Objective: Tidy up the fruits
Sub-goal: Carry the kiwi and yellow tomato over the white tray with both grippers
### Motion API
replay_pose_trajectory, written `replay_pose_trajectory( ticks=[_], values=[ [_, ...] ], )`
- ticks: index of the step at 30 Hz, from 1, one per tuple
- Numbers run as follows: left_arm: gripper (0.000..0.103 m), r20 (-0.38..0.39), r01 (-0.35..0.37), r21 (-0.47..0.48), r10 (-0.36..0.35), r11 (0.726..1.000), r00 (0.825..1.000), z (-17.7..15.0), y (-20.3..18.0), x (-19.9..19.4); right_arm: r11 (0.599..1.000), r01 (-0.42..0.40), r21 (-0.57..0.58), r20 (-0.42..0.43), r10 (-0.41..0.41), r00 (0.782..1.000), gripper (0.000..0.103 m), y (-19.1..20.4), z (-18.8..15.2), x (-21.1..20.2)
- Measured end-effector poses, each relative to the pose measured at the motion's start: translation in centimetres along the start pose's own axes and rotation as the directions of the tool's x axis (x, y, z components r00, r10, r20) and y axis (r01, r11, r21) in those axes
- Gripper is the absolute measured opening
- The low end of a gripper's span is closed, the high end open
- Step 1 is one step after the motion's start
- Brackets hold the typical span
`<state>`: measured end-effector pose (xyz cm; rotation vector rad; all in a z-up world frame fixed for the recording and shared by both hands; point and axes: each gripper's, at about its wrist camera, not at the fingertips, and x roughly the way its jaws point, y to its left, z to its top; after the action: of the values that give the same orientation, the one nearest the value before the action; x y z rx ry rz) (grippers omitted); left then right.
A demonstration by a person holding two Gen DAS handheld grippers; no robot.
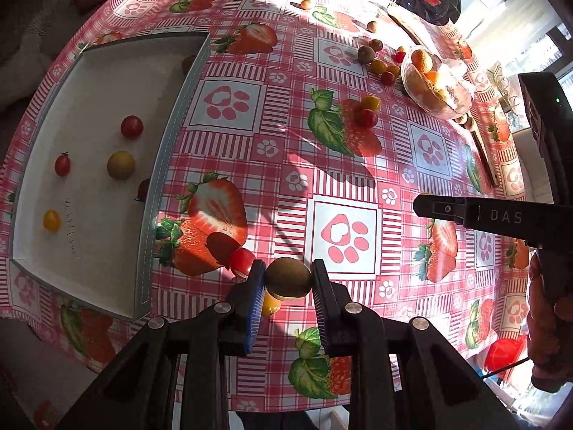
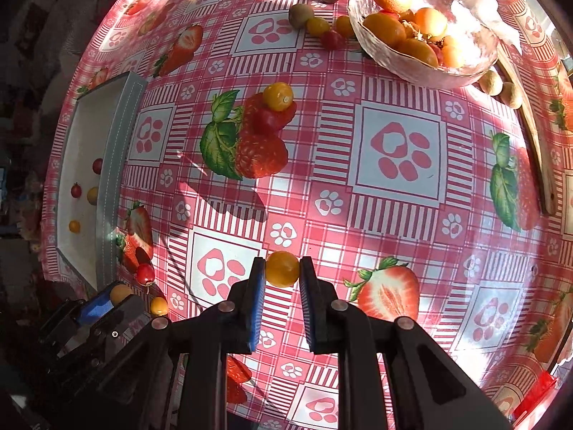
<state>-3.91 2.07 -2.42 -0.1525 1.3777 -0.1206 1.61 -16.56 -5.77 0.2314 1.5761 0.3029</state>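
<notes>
Each tool is clamped on one fruit — the left tool point(image 1: 288, 279) on a brownish-green fruit point(image 1: 288, 278), the right tool point(image 2: 282, 269) on a yellow tomato point(image 2: 282, 268) — likely bound for the white tray point(image 1: 107, 114) at the frame's left.

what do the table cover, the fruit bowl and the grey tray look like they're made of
Table cover: glossy plastic or oilcloth, likely; sunlight glares off it.
Fruit bowl: textured clear glass, possibly plastic; fruit shows through.
Grey tray: stitched rim suggests faux leather; matte white inside.
</notes>
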Motion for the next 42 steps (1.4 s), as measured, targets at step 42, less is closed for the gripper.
replay_pose_trajectory(
  ticks=[42],
  values=[
    [0.028, 0.091, -0.116, 0.015, 0.114, 0.993, 0.989, 12.5, 22.3, 0.3, 0.998, -0.050, 0.038, 0.067, 0.047, 0.997, 0.020, 24.4, 10.6, 6.3]
  ],
)
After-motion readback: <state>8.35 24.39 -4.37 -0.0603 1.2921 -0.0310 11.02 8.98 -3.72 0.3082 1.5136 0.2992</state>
